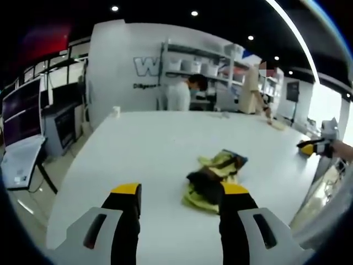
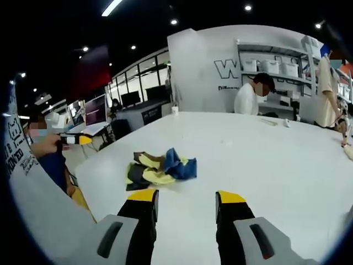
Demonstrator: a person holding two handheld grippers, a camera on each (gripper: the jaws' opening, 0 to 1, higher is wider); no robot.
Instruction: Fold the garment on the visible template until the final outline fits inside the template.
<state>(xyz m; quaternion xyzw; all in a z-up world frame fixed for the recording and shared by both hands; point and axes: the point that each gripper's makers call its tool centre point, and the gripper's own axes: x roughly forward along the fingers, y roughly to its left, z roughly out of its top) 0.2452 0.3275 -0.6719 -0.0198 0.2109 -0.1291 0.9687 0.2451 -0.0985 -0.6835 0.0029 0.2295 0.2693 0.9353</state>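
- Garment (image 1: 215,179) lies crumpled in a loose heap on the white bench (image 1: 143,149), yellow, dark and blue parts bunched together; no fold begun, by my judgement.
- No template outline can be made out on the bench.
- Left gripper (image 1: 180,193) hovers just short of the heap, jaws wide, holding nothing; likely lined up for a first grasp.
- Right gripper (image 2: 185,200) likewise wide and empty, garment (image 2: 160,168) ahead, apart from its jaws.

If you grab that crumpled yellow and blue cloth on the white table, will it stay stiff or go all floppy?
Probably floppy: the garment lies in a soft, bunched heap with folds going every way, so it should droop from wherever it is pinched. It looks thin, so likely light. Pushed across the smooth white table, it would probably slide and bunch up rather than roll.
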